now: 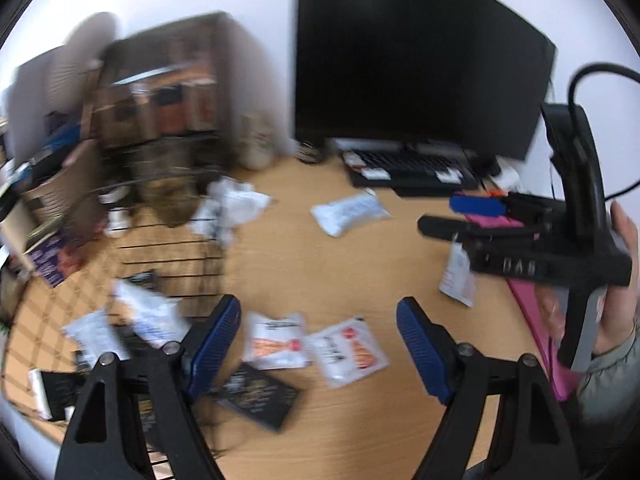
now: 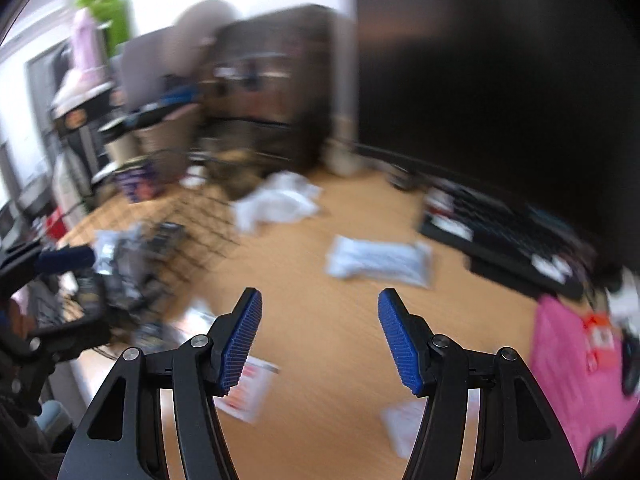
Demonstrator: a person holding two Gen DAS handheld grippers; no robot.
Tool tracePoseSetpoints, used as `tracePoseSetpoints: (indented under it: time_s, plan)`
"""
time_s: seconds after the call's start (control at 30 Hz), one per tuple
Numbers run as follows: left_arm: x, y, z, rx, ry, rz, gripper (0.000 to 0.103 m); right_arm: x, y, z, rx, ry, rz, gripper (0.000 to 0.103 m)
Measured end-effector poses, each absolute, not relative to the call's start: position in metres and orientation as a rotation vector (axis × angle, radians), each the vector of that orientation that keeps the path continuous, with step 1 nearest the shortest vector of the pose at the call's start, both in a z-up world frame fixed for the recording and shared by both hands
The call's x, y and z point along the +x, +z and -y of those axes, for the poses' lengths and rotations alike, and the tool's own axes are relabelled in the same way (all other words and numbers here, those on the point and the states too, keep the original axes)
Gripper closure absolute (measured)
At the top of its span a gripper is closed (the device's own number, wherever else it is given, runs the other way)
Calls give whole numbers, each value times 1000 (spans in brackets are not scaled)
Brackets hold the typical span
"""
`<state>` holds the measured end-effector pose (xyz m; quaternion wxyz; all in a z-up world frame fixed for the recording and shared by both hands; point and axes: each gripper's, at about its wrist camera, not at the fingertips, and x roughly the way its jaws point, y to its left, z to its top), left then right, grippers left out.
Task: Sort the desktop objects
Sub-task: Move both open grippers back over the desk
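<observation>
— While both tools hang over the desk (image 1: 340,412), what do they carry?
— Left gripper (image 1: 319,346): spread, empty. Right gripper (image 2: 320,336): likewise.
— Stock?
— Some packets (image 1: 144,316) on the rack (image 1: 168,256); sachets (image 1: 276,340), black box (image 1: 260,398), pouch (image 2: 378,258) left loose. Hardly begun, I'd say.

Right gripper (image 2: 320,332) (empty) spread above desk (image 2: 320,420)

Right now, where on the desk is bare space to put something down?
Bare wood lies between the wrapped white pack, the keyboard and the two orange-printed sachets. It is crowded on the wire tray and around the pink folder.
</observation>
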<state>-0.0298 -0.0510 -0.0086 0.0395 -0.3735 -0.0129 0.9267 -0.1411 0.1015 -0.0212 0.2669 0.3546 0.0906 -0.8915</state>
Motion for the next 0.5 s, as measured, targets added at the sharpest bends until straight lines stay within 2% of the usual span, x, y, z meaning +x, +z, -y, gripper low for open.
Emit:
tracePoseSetpoints:
  time_s: [0.3, 0.5]
  plan:
    - [-79, -53, -4, -1267, 2696, -76, 21, -165, -71, -187, 1170, -2503, -167, 43]
    - [-135, -49, -8, -1247, 2764, -45, 21, -167, -80, -201, 1200, -2525, -171, 43]
